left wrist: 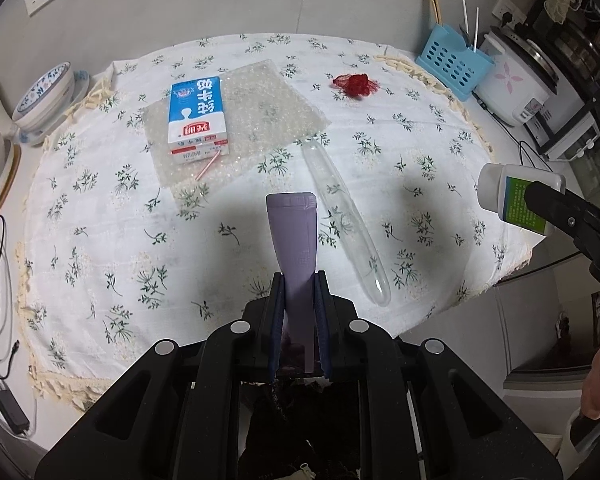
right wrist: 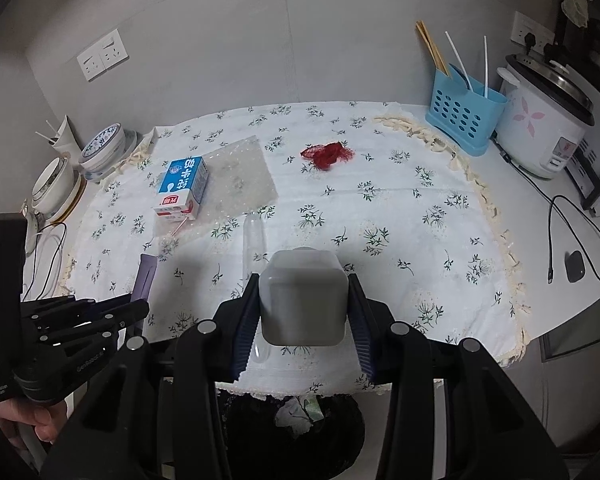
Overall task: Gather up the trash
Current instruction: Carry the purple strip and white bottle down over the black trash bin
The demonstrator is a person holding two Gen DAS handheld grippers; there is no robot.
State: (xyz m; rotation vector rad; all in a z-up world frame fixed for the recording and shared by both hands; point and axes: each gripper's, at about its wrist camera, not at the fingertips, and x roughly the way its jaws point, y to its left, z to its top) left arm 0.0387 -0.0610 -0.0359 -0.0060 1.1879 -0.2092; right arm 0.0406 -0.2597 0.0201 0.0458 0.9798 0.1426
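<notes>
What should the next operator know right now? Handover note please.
Left tool: shut on purple tube.
Right tool: shut on white bottle; trash bin is below, at the table edge.
Still on the tablecloth: milk carton on bubble wrap, clear plastic tube, red netting.
Done: tube and bottle lifted.
Left: drop both in the bin, then collect the rest.

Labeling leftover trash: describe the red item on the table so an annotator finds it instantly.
Start at the floral tablecloth and go to its far side, toward the blue perforated utensil holder. The crumpled red mesh netting lies alone there, right of the bubble wrap under the milk carton. It is the only red, loosely bunched thing on the cloth.
</notes>
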